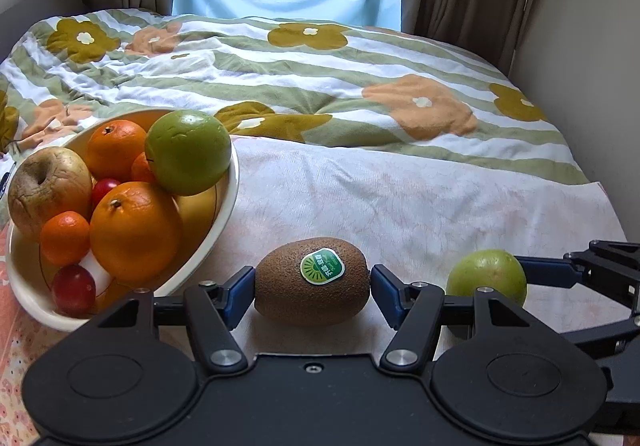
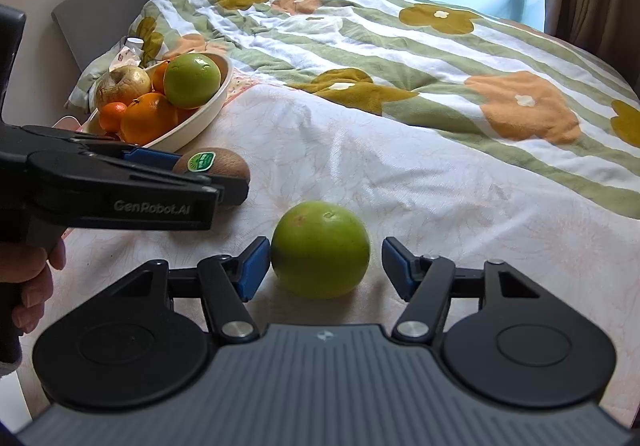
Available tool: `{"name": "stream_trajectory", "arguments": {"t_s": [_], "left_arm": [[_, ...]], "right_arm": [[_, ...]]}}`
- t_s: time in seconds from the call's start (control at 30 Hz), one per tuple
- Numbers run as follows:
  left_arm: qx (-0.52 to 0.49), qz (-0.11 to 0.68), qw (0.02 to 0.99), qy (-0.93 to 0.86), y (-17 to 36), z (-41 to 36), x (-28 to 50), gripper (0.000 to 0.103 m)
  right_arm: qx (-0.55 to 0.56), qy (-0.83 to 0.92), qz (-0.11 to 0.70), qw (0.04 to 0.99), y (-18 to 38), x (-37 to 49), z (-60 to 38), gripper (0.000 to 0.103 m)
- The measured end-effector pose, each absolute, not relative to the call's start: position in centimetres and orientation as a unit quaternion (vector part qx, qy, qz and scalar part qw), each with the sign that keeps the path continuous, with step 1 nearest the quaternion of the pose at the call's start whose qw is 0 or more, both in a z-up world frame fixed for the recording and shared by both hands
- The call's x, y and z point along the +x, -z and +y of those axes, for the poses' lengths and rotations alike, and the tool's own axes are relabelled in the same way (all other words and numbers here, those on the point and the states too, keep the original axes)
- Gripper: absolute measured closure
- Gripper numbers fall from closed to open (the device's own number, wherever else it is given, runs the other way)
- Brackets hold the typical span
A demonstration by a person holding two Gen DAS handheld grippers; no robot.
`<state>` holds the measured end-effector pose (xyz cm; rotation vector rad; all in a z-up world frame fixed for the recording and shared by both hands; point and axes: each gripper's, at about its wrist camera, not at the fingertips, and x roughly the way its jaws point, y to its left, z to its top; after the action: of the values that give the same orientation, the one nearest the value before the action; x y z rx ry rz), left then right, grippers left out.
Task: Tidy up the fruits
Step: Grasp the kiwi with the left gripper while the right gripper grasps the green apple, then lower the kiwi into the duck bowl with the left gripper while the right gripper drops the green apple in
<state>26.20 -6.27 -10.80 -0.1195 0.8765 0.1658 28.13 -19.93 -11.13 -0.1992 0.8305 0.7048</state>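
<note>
On the pale pink sheet near the bed's front edge lies a brown fuzzy kiwi [image 1: 312, 278] with a green sticker on top. Both blue pads of the left gripper [image 1: 312, 288] press its two ends, pinching it. Just to its right sits a round green fruit [image 2: 320, 249] between the spread fingers of the right gripper [image 2: 324, 266]; one pad [image 2: 253, 266] touches it, the other stands apart. By the bed's left edge, a white bowl [image 1: 224, 214] holds oranges, a wrinkled apple and another green fruit.
</note>
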Motion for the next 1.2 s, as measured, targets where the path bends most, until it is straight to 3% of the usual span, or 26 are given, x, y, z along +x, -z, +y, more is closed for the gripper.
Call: {"name": "stream_trajectory", "arguments": {"t_s": [0.23, 0.57, 1.2], "left_arm": [[-0.037, 0.427, 0.9, -0.075, 10.9, -6.4, 25.4, 0.036], [-0.028, 0.43, 0.899, -0.084, 11.4, -6.6, 25.6, 0.032], [-0.038, 0.397, 0.914, -0.074, 8.8, -6.1, 23.0, 0.038]], "right_arm": [[-0.095, -0.336, 0.395, 0.85, 11.1, 28.1, -19.9, 0.034], [-0.094, -0.337, 0.395, 0.849, 11.1, 28.0, -19.7, 0.034], [-0.092, -0.335, 0.378, 0.858, 8.9, 26.1, -19.6, 0.034]]}}
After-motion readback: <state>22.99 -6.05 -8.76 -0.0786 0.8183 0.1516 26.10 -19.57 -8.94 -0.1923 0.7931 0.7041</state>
